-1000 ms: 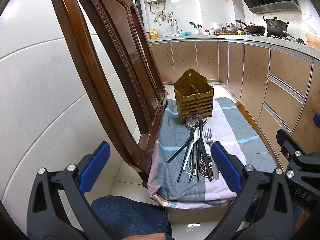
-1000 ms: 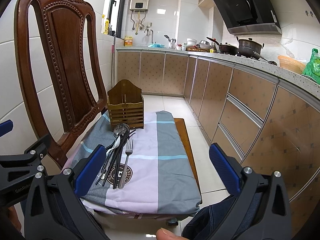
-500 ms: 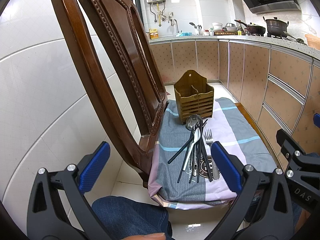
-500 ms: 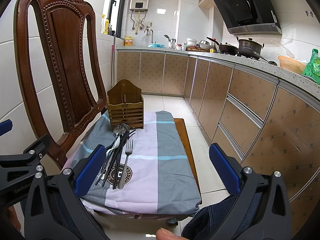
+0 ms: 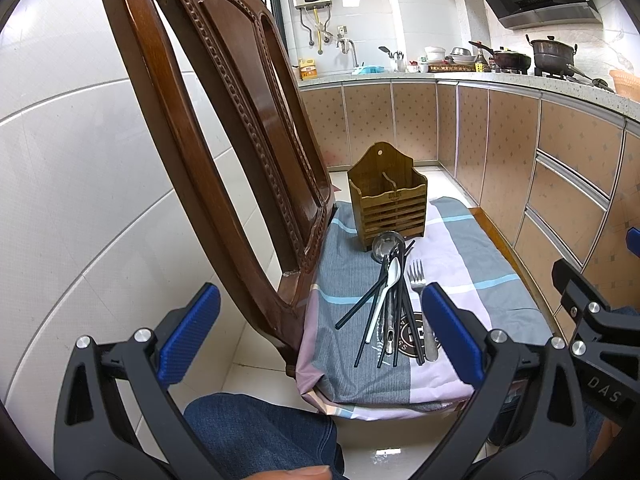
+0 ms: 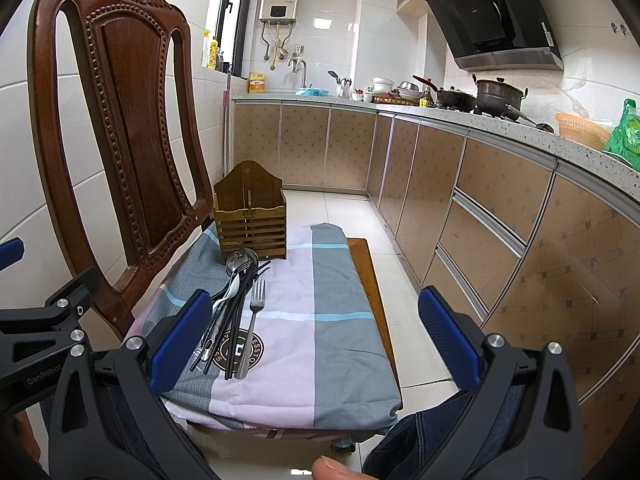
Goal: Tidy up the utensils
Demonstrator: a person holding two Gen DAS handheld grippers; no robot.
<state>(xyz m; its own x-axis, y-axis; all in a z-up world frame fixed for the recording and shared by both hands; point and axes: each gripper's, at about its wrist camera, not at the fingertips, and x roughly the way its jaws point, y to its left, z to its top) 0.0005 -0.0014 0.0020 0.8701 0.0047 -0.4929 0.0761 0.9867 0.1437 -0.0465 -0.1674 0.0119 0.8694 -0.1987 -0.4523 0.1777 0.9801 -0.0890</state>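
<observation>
A wooden two-slot utensil holder point(image 5: 387, 197) point(image 6: 251, 216) stands at the far end of a cloth-covered chair seat point(image 5: 460, 248) point(image 6: 332, 320). In front of it lies a pile of utensils: a metal ladle point(image 5: 386, 243) point(image 6: 241, 259), a white spoon point(image 5: 390, 276), black chopsticks point(image 5: 404, 312) point(image 6: 236, 320) and a fork point(image 5: 418, 280) point(image 6: 256, 300). My left gripper point(image 5: 320, 334) is open, held low before the seat's near edge. My right gripper point(image 6: 316, 338) is open too, over the near edge, holding nothing.
The chair's carved wooden back point(image 5: 224, 120) point(image 6: 120, 128) rises on the left beside a tiled wall. Kitchen cabinets point(image 6: 480, 216) and a counter with pots point(image 6: 496, 96) run along the right. A person's jeans-clad knees point(image 5: 256, 436) sit below the grippers.
</observation>
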